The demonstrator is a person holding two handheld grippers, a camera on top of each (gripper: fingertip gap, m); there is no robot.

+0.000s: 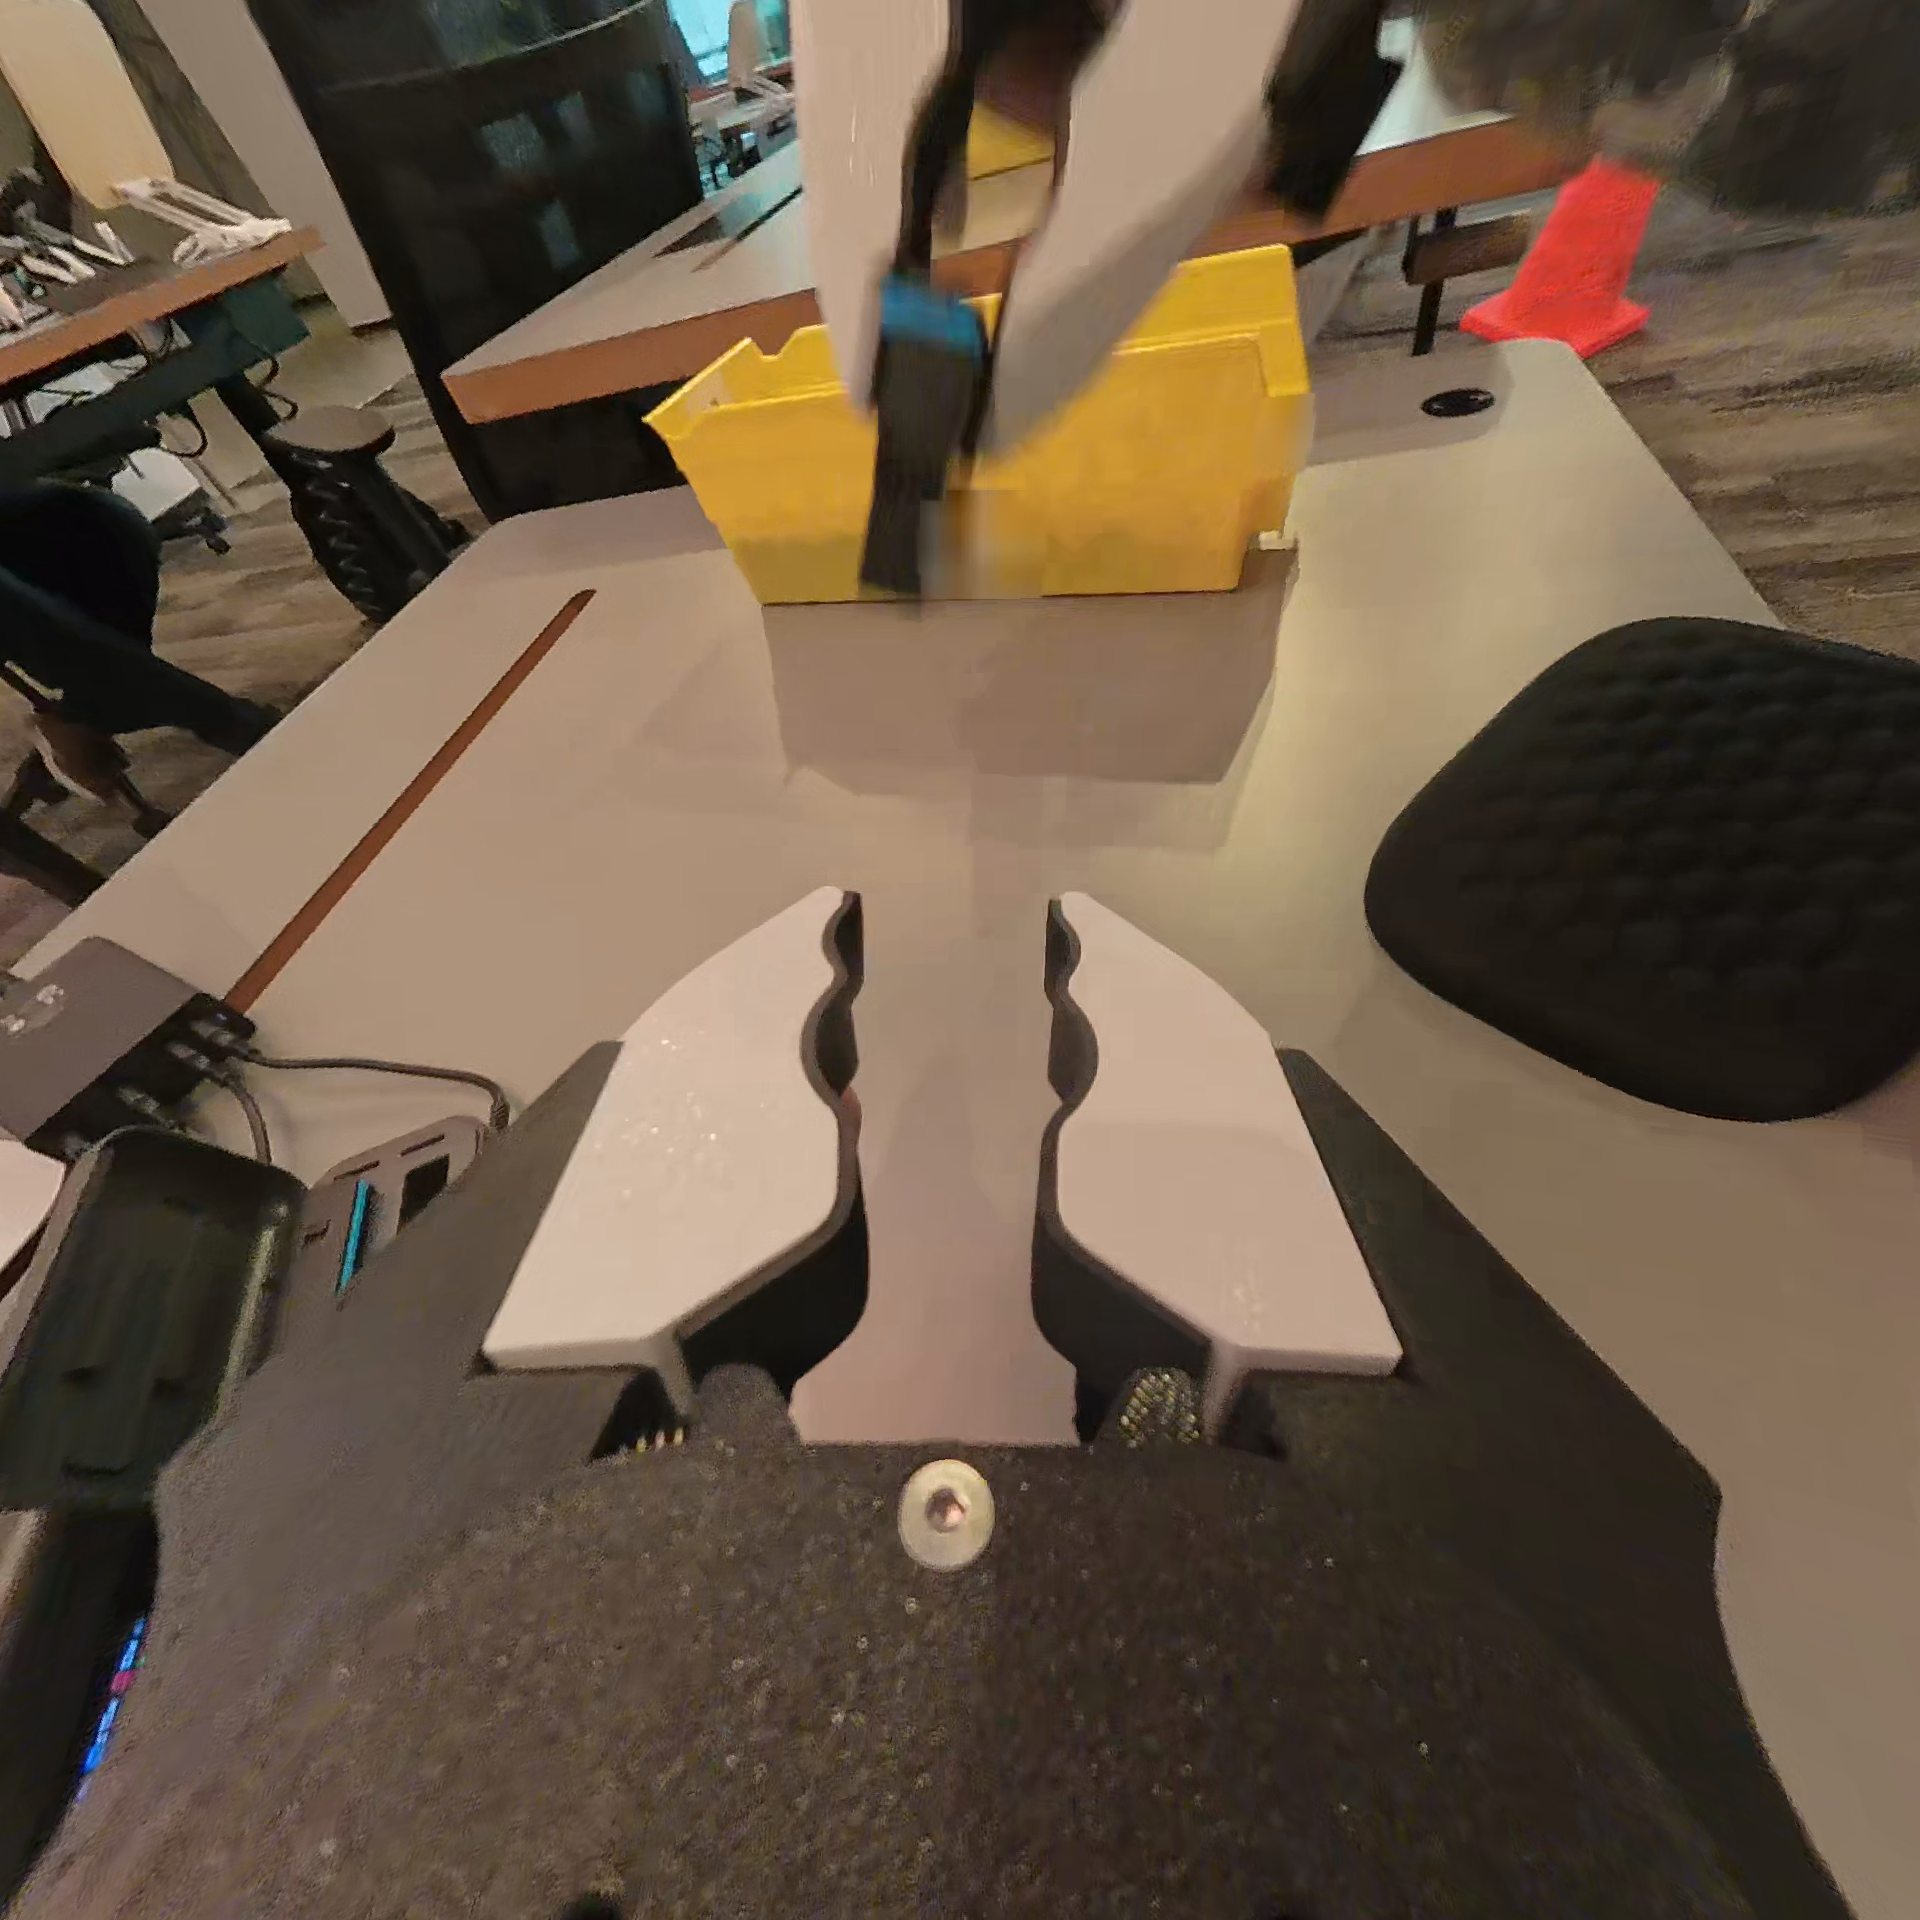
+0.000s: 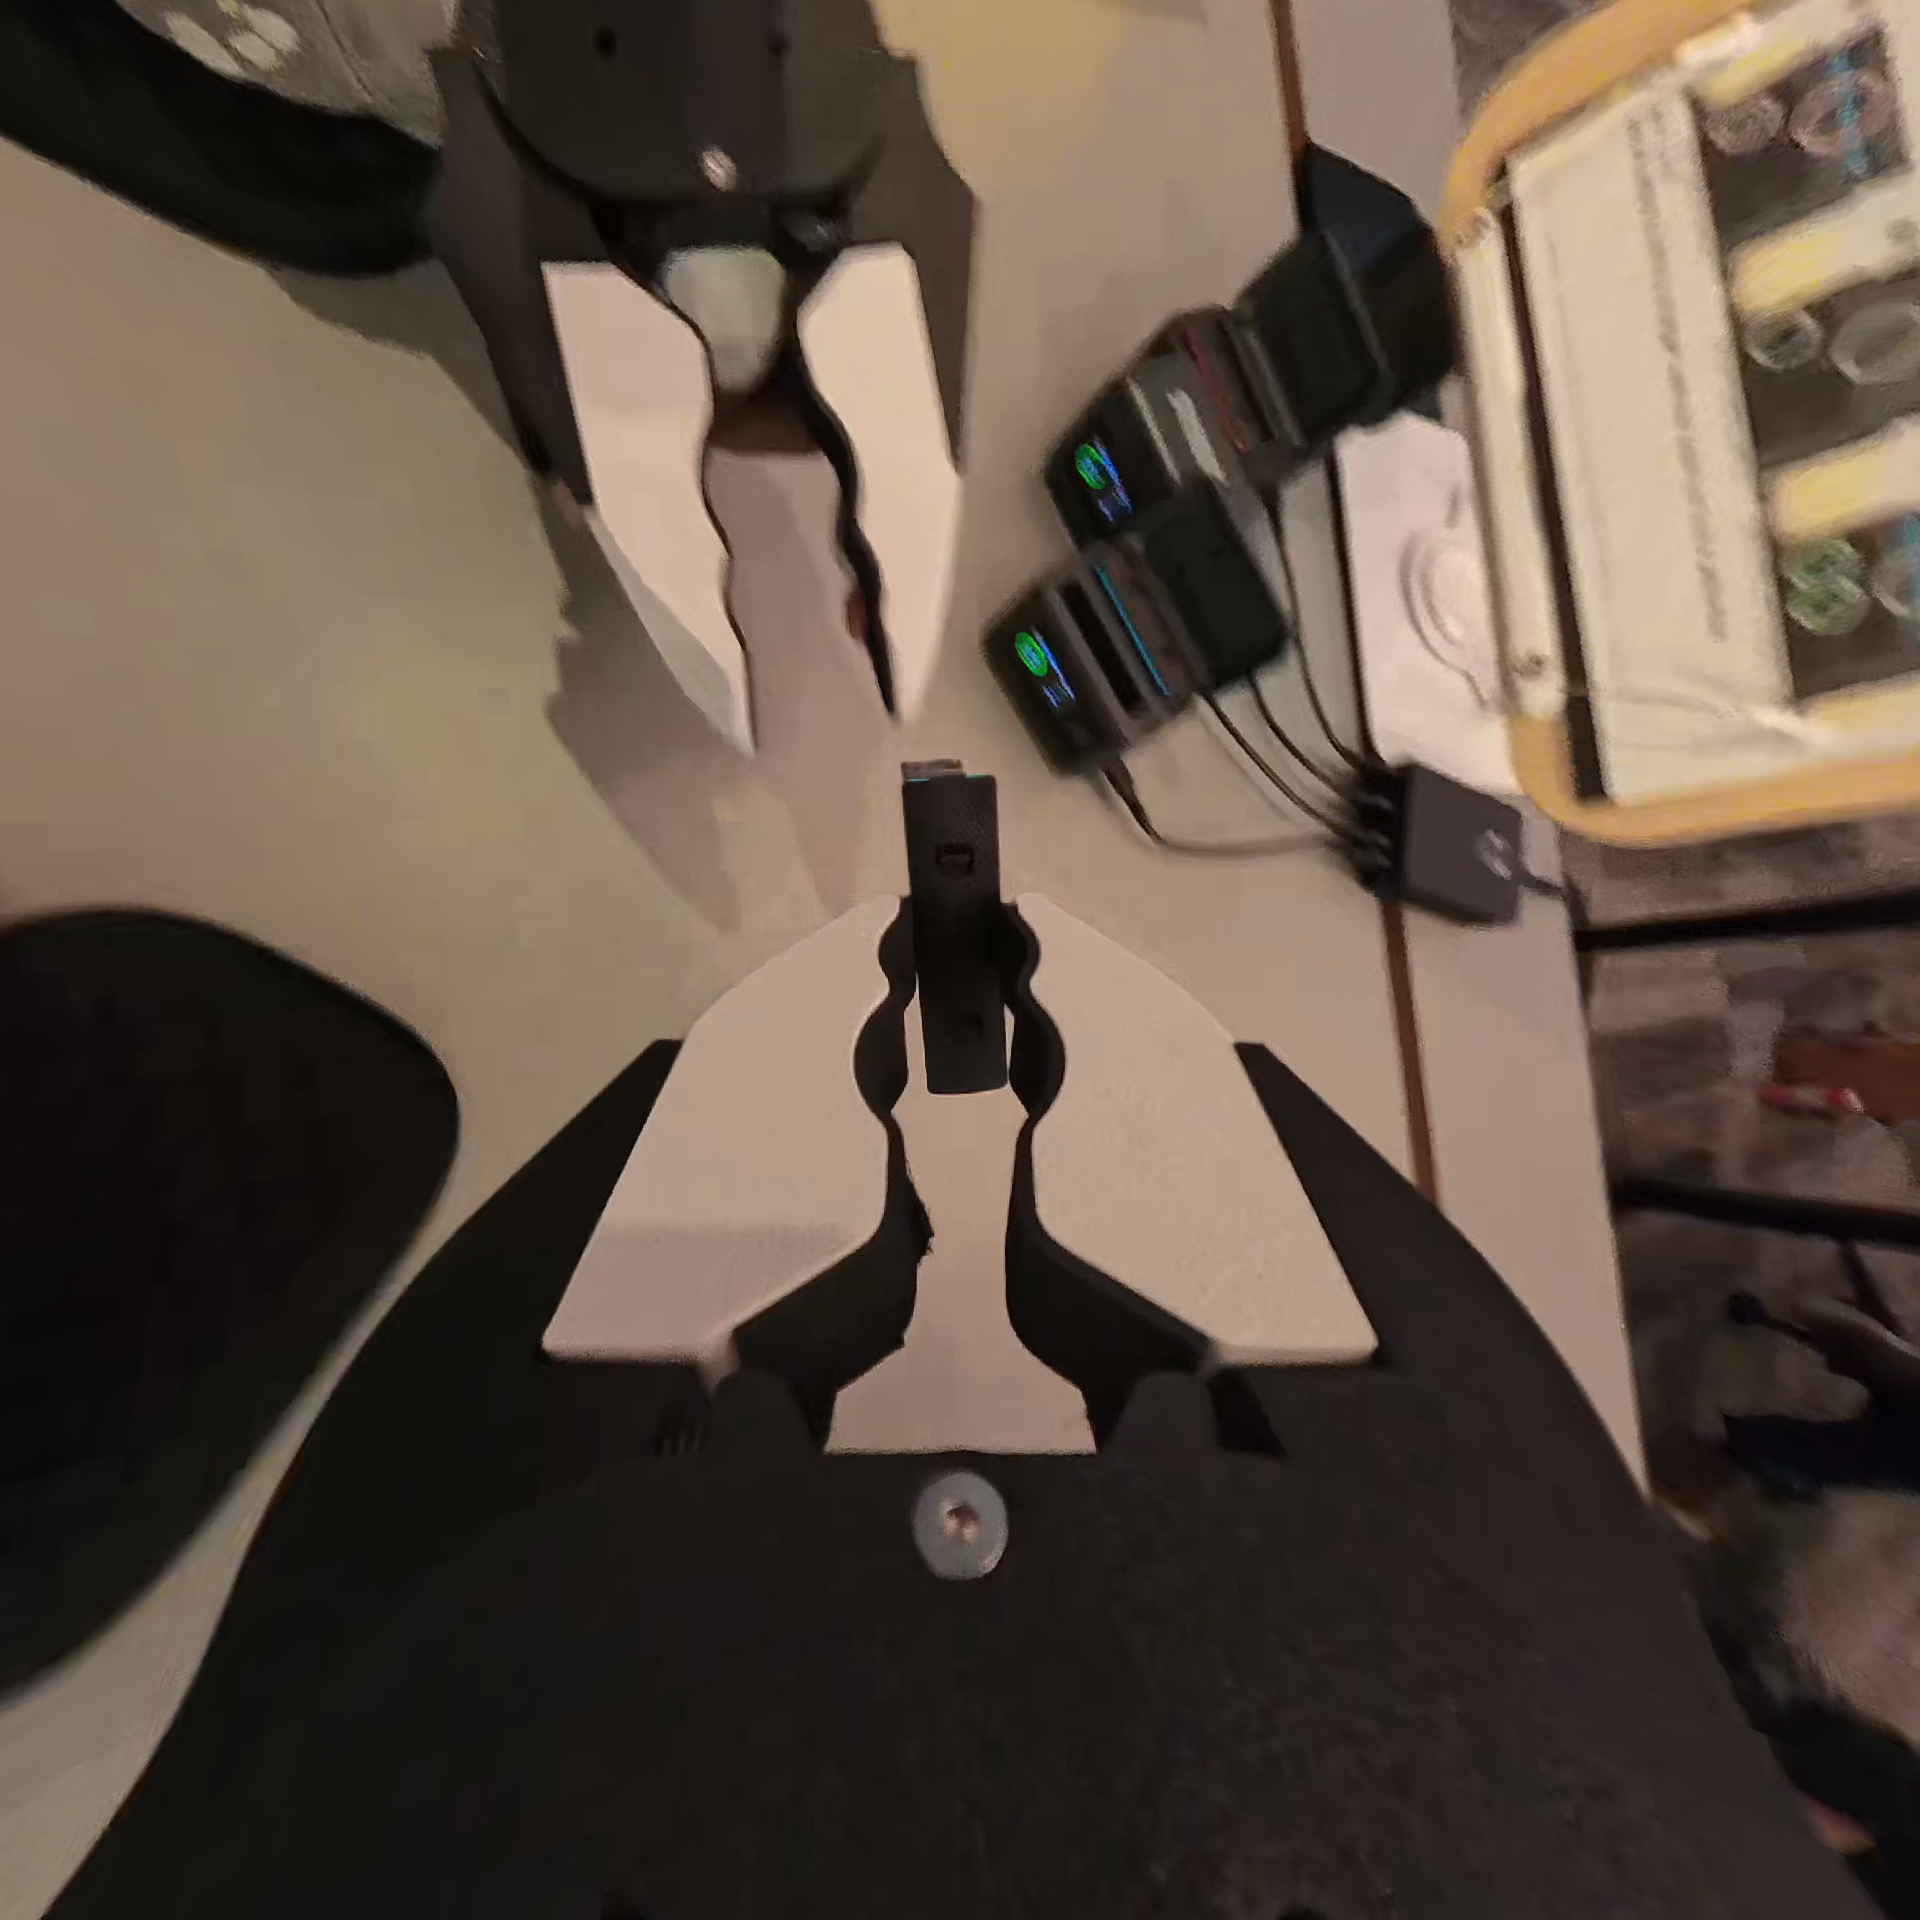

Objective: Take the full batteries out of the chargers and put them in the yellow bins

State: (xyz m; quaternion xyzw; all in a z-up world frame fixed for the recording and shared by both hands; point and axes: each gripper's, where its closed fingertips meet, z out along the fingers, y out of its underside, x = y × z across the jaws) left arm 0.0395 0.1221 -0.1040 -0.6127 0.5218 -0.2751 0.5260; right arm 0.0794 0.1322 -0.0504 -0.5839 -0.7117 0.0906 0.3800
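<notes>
My right gripper (image 2: pixel 954 914) is shut on a black battery (image 2: pixel 954 935) with a blue end. It also shows in the left wrist view (image 1: pixel 930 390), holding the battery (image 1: pixel 914 457) upright in the air in front of the yellow bin (image 1: pixel 1122 488). My left gripper (image 1: pixel 954 914) is open and empty above the grey table (image 1: pixel 623 810); it also shows in the right wrist view (image 2: pixel 821 717). Two black chargers (image 2: pixel 1132 644) (image 2: pixel 1174 436) with green lights stand at the right. One charger's open lid (image 1: pixel 135 1309) is at the left.
A black cushioned pad (image 1: pixel 1662 862) lies right of my left gripper. A grey power hub (image 2: pixel 1455 852) with cables feeds the chargers. A round wood-rimmed tray (image 2: pixel 1662 436) with a white box sits at the table's edge. An orange cone (image 1: pixel 1569 260) stands on the floor. The gap from one gripper's tips to the other's is roughly 8 cm. My left gripper is the nearer one to the charger's open lid (image 1: pixel 135 1309): about 20 cm, against 25 cm. The right camera catches it too, in the right wrist view (image 2: pixel 1210 575).
</notes>
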